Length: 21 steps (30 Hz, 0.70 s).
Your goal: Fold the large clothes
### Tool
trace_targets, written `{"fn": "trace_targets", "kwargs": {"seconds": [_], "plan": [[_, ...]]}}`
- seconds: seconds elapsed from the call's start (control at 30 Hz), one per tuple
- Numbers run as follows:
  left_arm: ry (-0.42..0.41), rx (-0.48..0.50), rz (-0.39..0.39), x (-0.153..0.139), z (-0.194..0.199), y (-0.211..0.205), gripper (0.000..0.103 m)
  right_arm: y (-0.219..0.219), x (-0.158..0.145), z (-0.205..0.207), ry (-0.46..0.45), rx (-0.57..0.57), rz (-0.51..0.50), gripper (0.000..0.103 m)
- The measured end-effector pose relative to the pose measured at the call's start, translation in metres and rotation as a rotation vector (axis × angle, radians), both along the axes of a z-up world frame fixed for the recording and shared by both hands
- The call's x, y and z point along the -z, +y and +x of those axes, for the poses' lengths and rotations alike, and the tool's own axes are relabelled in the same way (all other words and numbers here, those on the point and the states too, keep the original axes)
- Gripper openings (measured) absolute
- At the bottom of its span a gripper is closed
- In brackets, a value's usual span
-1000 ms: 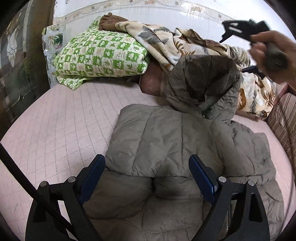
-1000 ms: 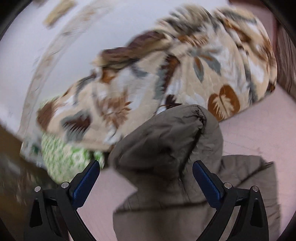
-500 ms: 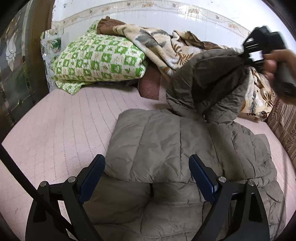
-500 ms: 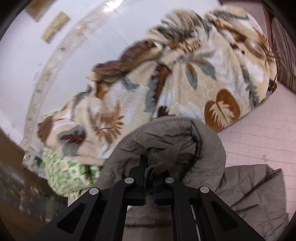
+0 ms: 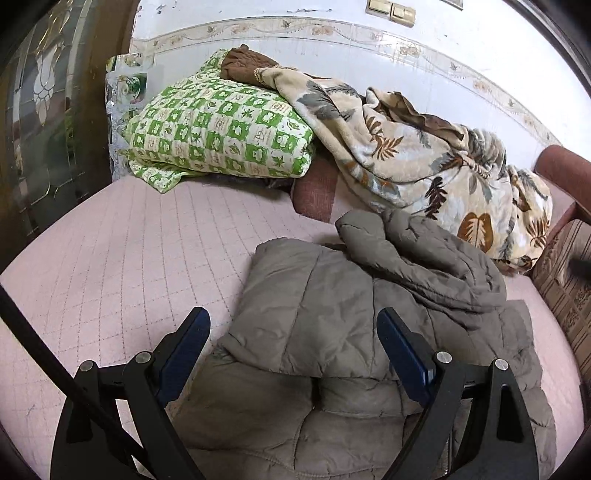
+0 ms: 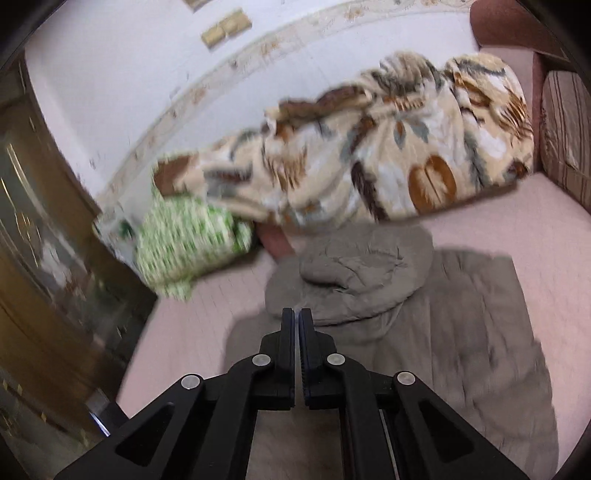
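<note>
Left gripper (image 5: 293, 345): jaws wide, empty, above jacket (image 5: 314, 295) on bed (image 5: 110, 258). Right gripper (image 6: 296, 317): jaws closed together, nothing between them, hood (image 6: 354, 269) lies beyond

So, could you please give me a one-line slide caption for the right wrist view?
Right gripper, shut and empty, above a grey puffer jacket on the pink bed.

White wall (image 5: 332, 55) with floral border strip (image 5: 295, 31); twin switch plates (image 5: 391, 9); dark wooden glazed door (image 5: 44, 122); pink quilted bed (image 5: 129, 258).
</note>
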<state>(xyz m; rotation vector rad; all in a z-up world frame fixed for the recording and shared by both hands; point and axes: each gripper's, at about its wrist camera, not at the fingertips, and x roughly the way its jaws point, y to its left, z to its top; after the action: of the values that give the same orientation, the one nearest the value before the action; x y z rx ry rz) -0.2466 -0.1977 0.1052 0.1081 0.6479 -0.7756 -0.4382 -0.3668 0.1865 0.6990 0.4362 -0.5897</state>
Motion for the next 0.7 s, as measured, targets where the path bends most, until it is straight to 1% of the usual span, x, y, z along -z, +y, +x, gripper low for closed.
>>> {"fn": "trace_targets", "kwargs": {"seconds": [0.03,0.1,0.13,0.17,0.2,0.23,0.27,0.33,0.37,0.5,0.57,0.6,0.63,0.67,0.7], "plan": [[0.003,0.001,0.007,0.001,0.0,-0.001,0.091,0.003,0.017,0.001,0.023,-0.019,0.032,0.004],[0.012,0.012,0.01,0.002,-0.001,-0.001,0.091,-0.004,0.034,-0.001,0.005,-0.019,0.089,0.005],[0.007,0.013,0.011,0.002,-0.002,-0.002,0.091,-0.012,0.038,-0.001,-0.005,-0.014,0.116,0.005],[-0.002,0.014,0.013,0.002,-0.003,-0.003,0.091,-0.019,0.04,0.001,0.019,-0.017,0.124,0.005],[-0.008,0.015,0.016,0.002,-0.003,-0.004,0.091,-0.03,0.043,0.005,0.035,-0.015,0.153,0.005],[-0.01,0.013,0.02,0.003,-0.002,-0.006,0.091,-0.038,0.046,0.003,0.019,-0.001,0.179,0.008],[-0.003,0.015,0.023,0.004,-0.001,-0.008,0.091,-0.048,0.052,0.002,-0.009,0.021,0.219,0.013],[0.014,0.02,0.028,0.007,0.001,-0.011,0.091,-0.065,0.066,0.008,-0.024,0.027,0.294,0.048],[0.021,0.021,0.032,0.009,0.002,-0.012,0.091,-0.073,0.077,0.012,-0.037,0.032,0.342,0.051],[0.018,0.028,0.034,0.01,0.0,-0.014,0.091,-0.094,0.114,0.024,-0.062,0.101,0.459,0.051],[0.009,0.033,0.036,0.011,0.0,-0.015,0.091,-0.103,0.129,0.03,-0.063,0.145,0.481,0.051],[0.003,0.037,0.041,0.011,-0.001,-0.017,0.091,-0.108,0.134,0.032,-0.071,0.167,0.474,0.048],[0.0,0.039,0.047,0.012,-0.002,-0.018,0.091,-0.112,0.137,0.033,-0.088,0.163,0.472,0.022],[-0.002,0.042,0.05,0.012,-0.003,-0.018,0.091,-0.117,0.14,0.039,-0.071,0.148,0.464,0.011],[-0.003,0.044,0.051,0.012,-0.003,-0.019,0.091,-0.118,0.139,0.037,-0.063,0.173,0.444,0.011]]}}
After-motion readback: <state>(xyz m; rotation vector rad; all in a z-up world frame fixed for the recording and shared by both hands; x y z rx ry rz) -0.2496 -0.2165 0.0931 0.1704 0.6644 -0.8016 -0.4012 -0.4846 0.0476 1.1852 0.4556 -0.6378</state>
